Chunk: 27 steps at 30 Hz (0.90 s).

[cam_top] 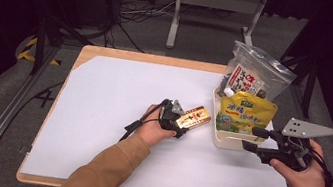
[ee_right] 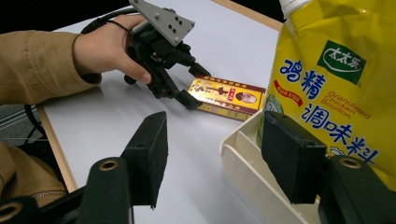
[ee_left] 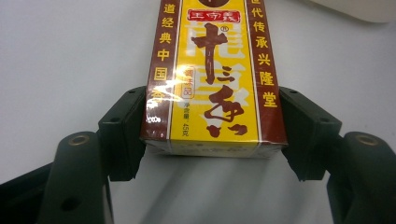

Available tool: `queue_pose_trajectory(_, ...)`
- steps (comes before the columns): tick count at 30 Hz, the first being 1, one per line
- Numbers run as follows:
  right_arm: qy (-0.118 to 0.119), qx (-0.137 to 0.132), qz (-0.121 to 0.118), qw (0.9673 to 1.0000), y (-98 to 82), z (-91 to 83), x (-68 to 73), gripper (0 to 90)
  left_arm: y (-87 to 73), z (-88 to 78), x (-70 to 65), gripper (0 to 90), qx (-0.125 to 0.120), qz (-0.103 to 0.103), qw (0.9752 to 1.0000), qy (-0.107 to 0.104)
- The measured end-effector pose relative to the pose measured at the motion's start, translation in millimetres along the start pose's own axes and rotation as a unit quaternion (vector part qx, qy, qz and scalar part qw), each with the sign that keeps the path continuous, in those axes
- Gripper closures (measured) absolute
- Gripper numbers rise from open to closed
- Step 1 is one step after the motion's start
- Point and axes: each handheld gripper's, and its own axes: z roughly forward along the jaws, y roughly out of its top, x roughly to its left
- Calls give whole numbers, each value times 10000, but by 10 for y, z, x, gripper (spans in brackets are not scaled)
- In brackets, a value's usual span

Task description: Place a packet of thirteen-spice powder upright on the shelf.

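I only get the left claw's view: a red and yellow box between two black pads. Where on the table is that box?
Observer: The box lies flat near the middle of the table, just left of a white tray.
Visitor: What's in the tray?
Observer: A yellow pouch stands in it, with a clear pouch upright behind that.
Visitor: And the other claw?
Observer: The right claw is open at the tray's near corner, holding nothing.
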Motion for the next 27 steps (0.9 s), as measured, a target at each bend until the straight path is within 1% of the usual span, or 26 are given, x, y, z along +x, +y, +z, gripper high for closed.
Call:
queue_pose_trajectory(2, 17, 5, -3, 10000, 10, 14, 2, 419, -20, -60, -8, 326, -49, -15, 10000, -19)
queue_pose_trajectory(3, 22, 9, -8, 10000, 16, 22, 2, 420, -33, -93, -12, 326, -84, -11, 10000, 17)
queue_pose_trajectory(6, 46, 14, -5, 10000, 39, 53, 4, 427, -72, -227, -24, 326, -162, -24, 9999, 2)
queue_pose_trajectory(7, 46, 14, -5, 10000, 39, 53, 4, 427, -72, -227, -24, 326, -162, -24, 9999, 2)
queue_pose_trajectory(9, 65, 28, -15, 10000, 63, 81, 12, 432, -92, -321, -37, 326, -241, -29, 9997, 13)
queue_pose_trajectory(10, 68, 32, -16, 10000, 72, 91, 15, 434, -105, -398, -46, 326, -369, -26, 9993, 18)
queue_pose_trajectory(13, 118, 42, -31, 9999, 117, 138, 29, 441, -128, -551, -72, 325, -580, -29, 9983, -4)
queue_pose_trajectory(14, 118, 42, -31, 9999, 117, 138, 29, 441, -128, -551, -72, 325, -580, -29, 9983, -4)
queue_pose_trajectory(15, 131, 35, -30, 9999, 130, 150, 33, 441, -145, -636, -94, 325, -743, -57, 9972, 15)
queue_pose_trajectory(17, 159, 41, -45, 9999, 165, 179, 48, 442, -169, -727, -116, 325, -835, -15, 9965, 36)
queue_pose_trajectory(18, 168, 44, -59, 9998, 178, 188, 53, 442, -183, -770, -129, 326, -872, -26, 9962, 30)
queue_pose_trajectory(22, 189, 47, -88, 9998, 227, 216, 77, 443, -231, -947, -172, 325, -1133, -37, 9935, 15)
queue_pose_trajectory(24, 186, 49, -102, 9998, 247, 225, 90, 442, -269, -1057, -201, 325, -1307, 18, 9914, 44)
queue_pose_trajectory(26, 194, 27, -91, 9998, 263, 229, 106, 441, -313, -1146, -209, 325, -1502, 53, 9886, -8)
queue_pose_trajectory(27, 195, 17, -93, 9998, 269, 229, 113, 441, -340, -1188, -213, 325, -1577, 34, 9875, -12)
